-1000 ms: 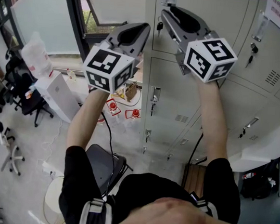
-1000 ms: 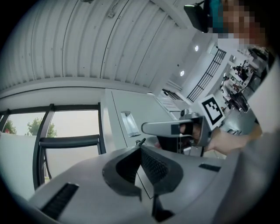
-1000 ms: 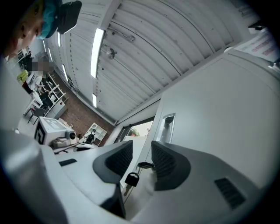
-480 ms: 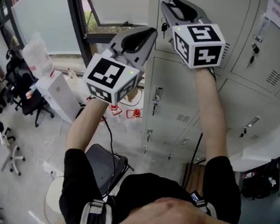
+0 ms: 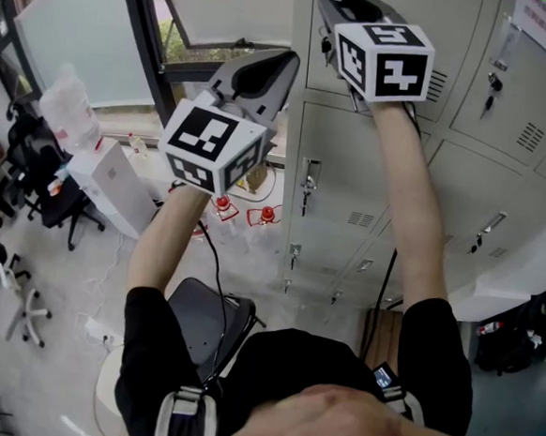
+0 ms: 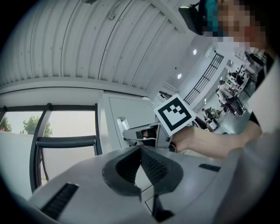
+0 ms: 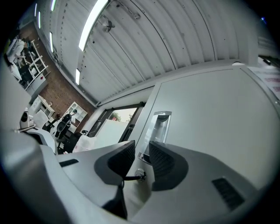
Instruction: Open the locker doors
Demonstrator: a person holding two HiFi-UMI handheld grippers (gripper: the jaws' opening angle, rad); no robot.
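Right gripper view, jaws just closing, key (image 7: 132, 177) between

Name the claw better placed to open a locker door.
Right. The right claw, jaws apart and just closing, has the door's key between them below the handle; the left claw is shut.

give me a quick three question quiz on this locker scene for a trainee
1. True or false: the left claw is wide open.
2. What stands between the jaws of the right claw? A) a key B) a cup C) a cable
3. Fill in: the locker door facing the right claw is ___ (open or closed).
Key: 1 false, it is shut and empty. 2 A; the jaws have just been closing but stand apart around it. 3 closed.
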